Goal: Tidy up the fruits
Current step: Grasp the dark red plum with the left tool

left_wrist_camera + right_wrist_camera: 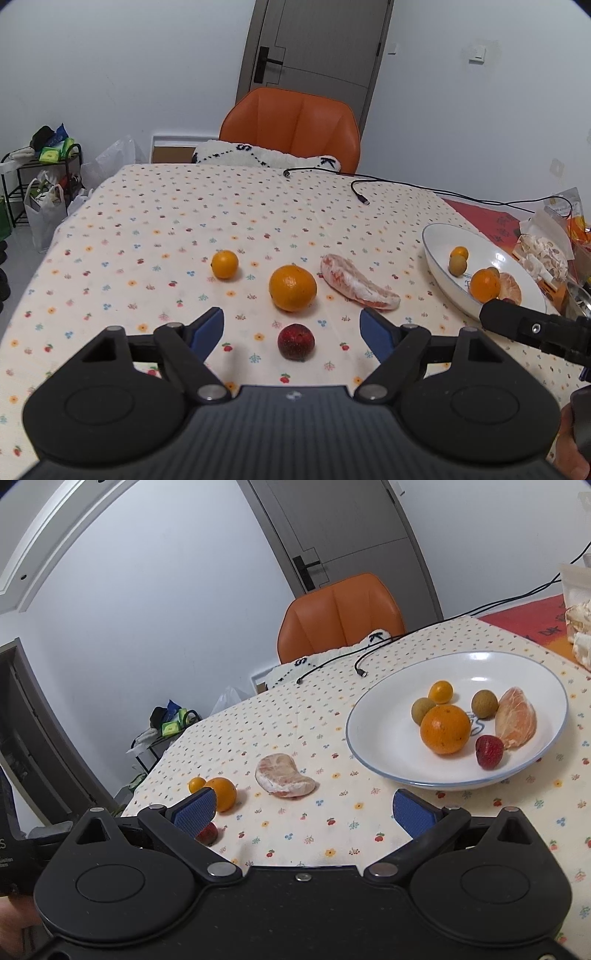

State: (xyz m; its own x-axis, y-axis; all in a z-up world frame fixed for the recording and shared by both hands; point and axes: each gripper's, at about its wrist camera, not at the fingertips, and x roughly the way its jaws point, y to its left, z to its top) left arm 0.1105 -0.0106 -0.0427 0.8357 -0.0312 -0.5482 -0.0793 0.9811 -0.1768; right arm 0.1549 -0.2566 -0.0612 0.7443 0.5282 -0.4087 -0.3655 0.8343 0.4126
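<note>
**A:** Fruits lay in two groups when you paused. Loose on the floral tablecloth (pixel 147 229), in your left wrist view, were a small tangerine (pixel 224 264) left of centre, a larger orange (pixel 292 288) at centre, a peeled pomelo segment (pixel 356 286) just right of it, and a dark red strawberry (pixel 296 342) lower down in the frame.

**B:** And your left gripper (pixel 293 328)?

**A:** You held it wide apart and empty; its blue pads (pixel 208 328) stood either side of that strawberry without touching it.

**B:** What was in the white bowl (pixel 373 746)?

**A:** In your right wrist view, at the right of the frame, it held an orange in the bowl (pixel 445 729), a small tangerine behind it (pixel 440 691), two brownish longans (pixel 484 703), a peeled citrus half (pixel 516 718) and a red strawberry in the bowl (pixel 489 751) resting against that half.

**B:** Your right gripper (pixel 303 810)?

**A:** You had it spread open too, holding nothing, low over bare cloth between the pomelo segment and the bowl. Its left pad covered part of the loose strawberry in the lower left of that frame.

**B:** Anything else?

**A:** An orange chair (pixel 291 125) stood at the far edge of the table, black cables (pixel 369 184) trailed across the cloth at the upper right, and a grey door (pixel 314 48) was shut behind.
</note>
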